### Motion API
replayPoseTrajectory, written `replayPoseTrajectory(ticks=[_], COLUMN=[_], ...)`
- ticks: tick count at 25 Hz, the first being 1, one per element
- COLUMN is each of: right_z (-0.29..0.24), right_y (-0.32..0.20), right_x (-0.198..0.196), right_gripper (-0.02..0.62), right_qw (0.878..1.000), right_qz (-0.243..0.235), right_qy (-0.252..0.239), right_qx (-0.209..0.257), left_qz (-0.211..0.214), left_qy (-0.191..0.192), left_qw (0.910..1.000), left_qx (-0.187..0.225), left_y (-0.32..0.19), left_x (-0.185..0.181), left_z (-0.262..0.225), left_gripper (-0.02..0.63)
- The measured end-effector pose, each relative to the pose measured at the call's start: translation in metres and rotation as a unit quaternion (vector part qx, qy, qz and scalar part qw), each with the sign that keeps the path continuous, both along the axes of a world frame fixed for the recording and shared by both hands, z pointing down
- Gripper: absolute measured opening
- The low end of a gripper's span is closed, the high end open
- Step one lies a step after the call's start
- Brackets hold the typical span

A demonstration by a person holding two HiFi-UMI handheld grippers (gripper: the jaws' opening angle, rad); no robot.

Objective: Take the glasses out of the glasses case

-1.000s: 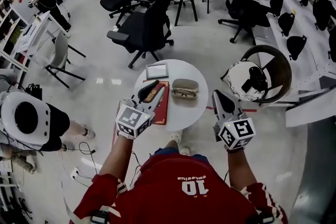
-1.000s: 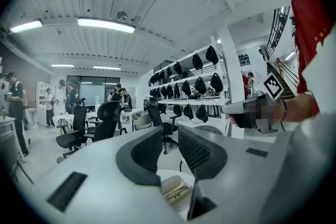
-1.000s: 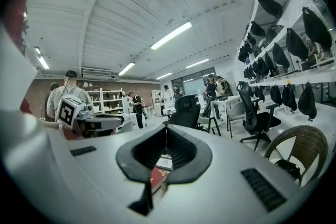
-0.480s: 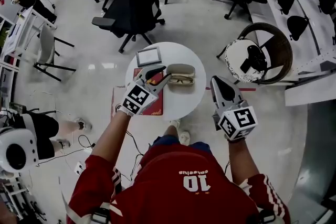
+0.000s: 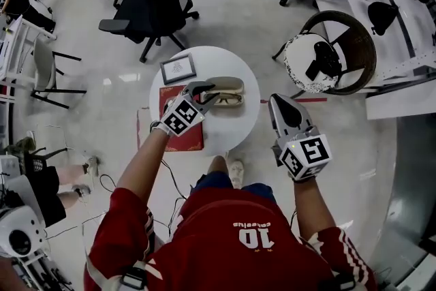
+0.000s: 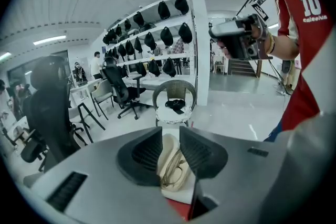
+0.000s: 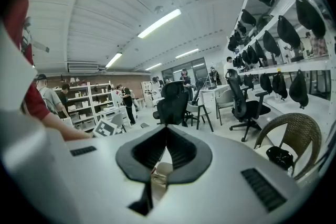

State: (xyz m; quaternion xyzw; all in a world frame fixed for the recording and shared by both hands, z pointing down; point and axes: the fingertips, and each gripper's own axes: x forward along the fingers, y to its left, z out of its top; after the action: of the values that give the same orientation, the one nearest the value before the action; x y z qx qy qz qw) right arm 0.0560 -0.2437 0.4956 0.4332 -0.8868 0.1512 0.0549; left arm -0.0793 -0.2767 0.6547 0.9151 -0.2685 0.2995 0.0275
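While the left gripper (image 5: 208, 93) is held low over the round table (image 5: 240, 127), its jaws are seen well apart, having just been opening, and nothing is clamped by them. The glasses case (image 5: 225, 84) is found lying open just ahead of its tips, and the glasses (image 5: 229, 99) are seen lying on the open case. Both are framed in the gap between the two jaws, yet neither is pressed by a pad. A red book (image 5: 184, 136) is spread beneath the gripper's body, and a small picture frame (image 5: 178, 69) is set ahead of it to its left. The right gripper (image 5: 277, 103) is held beyond the table's edge, to the right of the case and apart from it. Its jaw tips are brought together and nothing is carried. A wicker chair (image 5: 364, 58) is seen further off to its right.
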Motion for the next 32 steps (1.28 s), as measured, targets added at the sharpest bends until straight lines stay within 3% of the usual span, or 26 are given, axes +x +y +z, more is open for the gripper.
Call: replayPoseTrajectory(ticks=[10, 18, 24, 32], right_z=[0.037, 0.054, 0.064, 0.07], right_y=[-0.008, -0.011, -0.012, -0.009], right_x=[0.016, 0.025, 0.028, 0.022], right_gripper=[0.015, 0.015, 0.015, 0.015], right_qw=[0.999, 0.998, 0.997, 0.996], right_qz=[0.022, 0.037, 0.044, 0.045], right_qy=[0.006, 0.007, 0.005, 0.0], right_qx=[-0.042, -0.06, -0.071, -0.079], left_qz=[0.031, 0.066, 0.101, 0.115], left_qy=[-0.05, -0.121, -0.163, -0.217], left_qw=[0.9949, 0.9828, 0.9721, 0.9592], left_qx=[-0.082, -0.123, -0.134, -0.14], left_y=[-0.021, -0.03, -0.03, -0.031], left_x=[0.009, 0.011, 0.014, 0.014], left_z=[0.093, 0.149, 0.172, 0.187], left_gripper=[0.107, 0.107, 0.107, 0.106])
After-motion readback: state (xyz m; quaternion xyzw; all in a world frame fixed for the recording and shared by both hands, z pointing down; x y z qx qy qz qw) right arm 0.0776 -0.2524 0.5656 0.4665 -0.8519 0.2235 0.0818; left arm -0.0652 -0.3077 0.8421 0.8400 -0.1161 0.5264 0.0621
